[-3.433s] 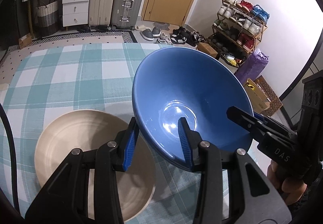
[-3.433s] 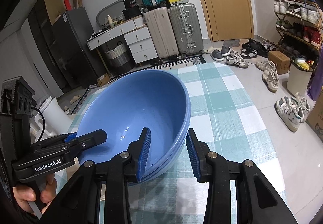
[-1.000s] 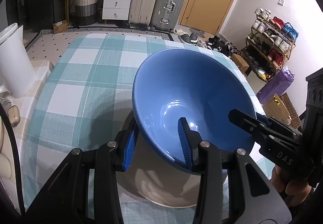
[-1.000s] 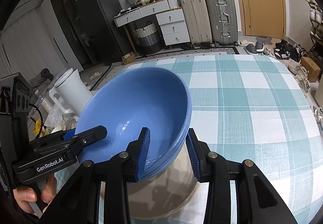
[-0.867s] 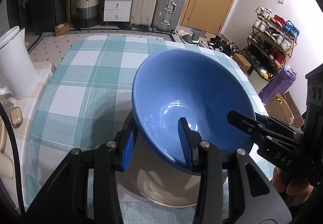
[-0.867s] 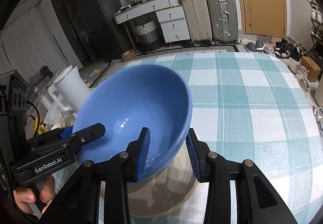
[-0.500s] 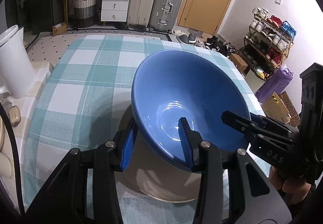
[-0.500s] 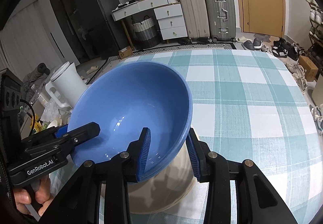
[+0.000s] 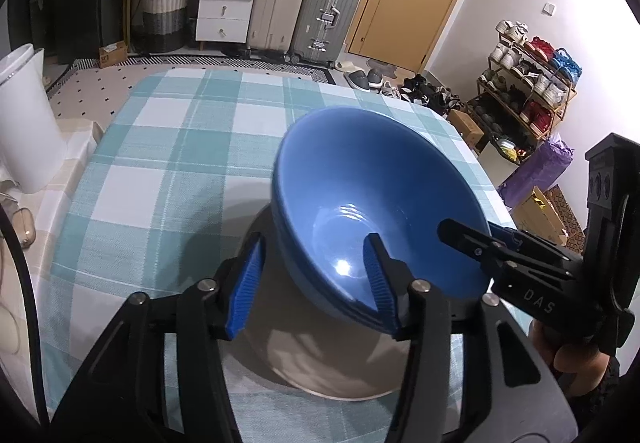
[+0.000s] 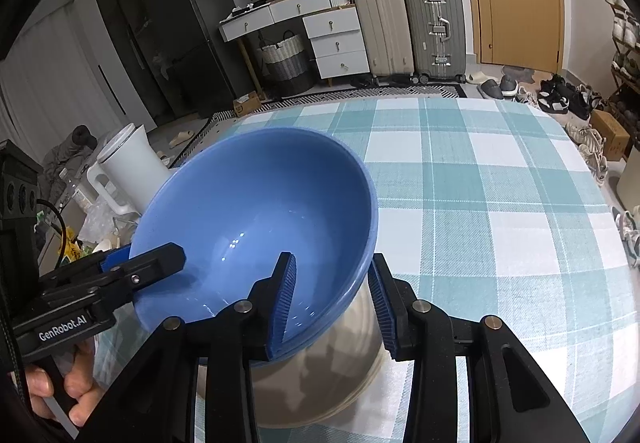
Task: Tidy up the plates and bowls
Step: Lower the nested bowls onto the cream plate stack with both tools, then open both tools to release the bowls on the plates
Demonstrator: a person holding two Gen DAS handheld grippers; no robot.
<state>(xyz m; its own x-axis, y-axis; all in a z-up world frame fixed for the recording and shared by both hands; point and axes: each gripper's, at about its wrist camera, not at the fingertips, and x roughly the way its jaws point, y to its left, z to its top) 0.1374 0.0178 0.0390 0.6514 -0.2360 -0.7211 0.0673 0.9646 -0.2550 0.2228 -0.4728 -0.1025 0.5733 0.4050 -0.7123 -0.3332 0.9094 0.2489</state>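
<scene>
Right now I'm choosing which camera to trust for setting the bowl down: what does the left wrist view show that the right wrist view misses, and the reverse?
Only the left wrist view shows the left gripper open, its outer finger clear of the blue bowl, and the shoe rack. Only the right wrist view shows the right gripper straddling the rim, and the fridge. Both show the bowl over the beige plate, the checked tablecloth and the white jug.

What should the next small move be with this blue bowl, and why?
Probably pull both grippers back. The blue bowl seems to sit in the beige plate, and the left gripper and right gripper both look open, clear of its rim.
</scene>
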